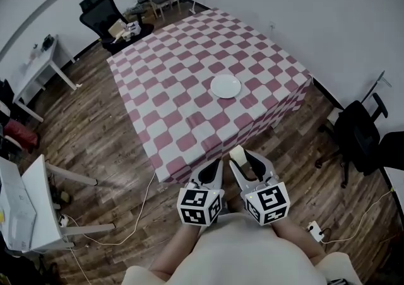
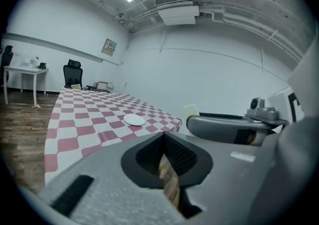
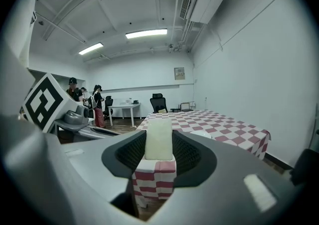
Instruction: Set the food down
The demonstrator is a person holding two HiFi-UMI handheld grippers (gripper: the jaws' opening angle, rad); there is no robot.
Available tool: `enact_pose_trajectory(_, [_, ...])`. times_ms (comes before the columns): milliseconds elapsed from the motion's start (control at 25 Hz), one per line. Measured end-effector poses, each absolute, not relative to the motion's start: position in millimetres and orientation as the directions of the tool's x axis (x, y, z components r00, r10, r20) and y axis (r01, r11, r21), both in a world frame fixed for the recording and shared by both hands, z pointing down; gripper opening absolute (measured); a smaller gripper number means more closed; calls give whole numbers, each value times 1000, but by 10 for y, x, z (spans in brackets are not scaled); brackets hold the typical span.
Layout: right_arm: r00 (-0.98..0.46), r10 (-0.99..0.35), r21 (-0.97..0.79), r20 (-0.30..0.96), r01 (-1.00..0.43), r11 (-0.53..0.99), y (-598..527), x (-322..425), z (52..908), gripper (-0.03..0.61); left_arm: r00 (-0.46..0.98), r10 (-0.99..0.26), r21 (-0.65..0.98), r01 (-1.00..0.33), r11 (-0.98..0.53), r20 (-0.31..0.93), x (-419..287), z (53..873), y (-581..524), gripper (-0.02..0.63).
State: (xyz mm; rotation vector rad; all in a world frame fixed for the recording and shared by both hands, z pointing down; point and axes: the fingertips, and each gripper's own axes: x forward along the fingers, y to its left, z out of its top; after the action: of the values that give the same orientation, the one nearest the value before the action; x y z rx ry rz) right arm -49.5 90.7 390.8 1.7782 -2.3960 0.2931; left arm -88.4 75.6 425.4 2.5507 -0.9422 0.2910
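Note:
A pale cream block of food (image 1: 237, 151) sits between the fingers of my right gripper (image 1: 240, 158), which is shut on it. In the right gripper view the food (image 3: 159, 138) stands upright between the jaws, in front of the table. A white plate (image 1: 225, 86) lies on the table with the pink-and-white checked cloth (image 1: 183, 62), towards its near right side. Both grippers hang in the air in front of the table's near corner, short of the cloth. My left gripper (image 1: 214, 167) is beside the right one, jaws together and holding nothing. The plate (image 2: 134, 119) also shows in the left gripper view.
A black office chair (image 1: 104, 15) and boxes stand beyond the table's far left corner. A white desk (image 1: 41, 66) is at the left wall, another black chair (image 1: 360, 132) at the right. Cables and a power strip (image 1: 316, 230) lie on the wooden floor. People (image 3: 84, 102) stand far off.

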Motion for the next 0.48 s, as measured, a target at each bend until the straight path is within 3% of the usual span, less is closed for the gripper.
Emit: enact_pose_trajectory(480, [-275, -929, -73, 247, -962, 265, 469, -652, 3980, 164, 750, -578, 319, -660, -680, 322, -1097, 4305, 270, 0])
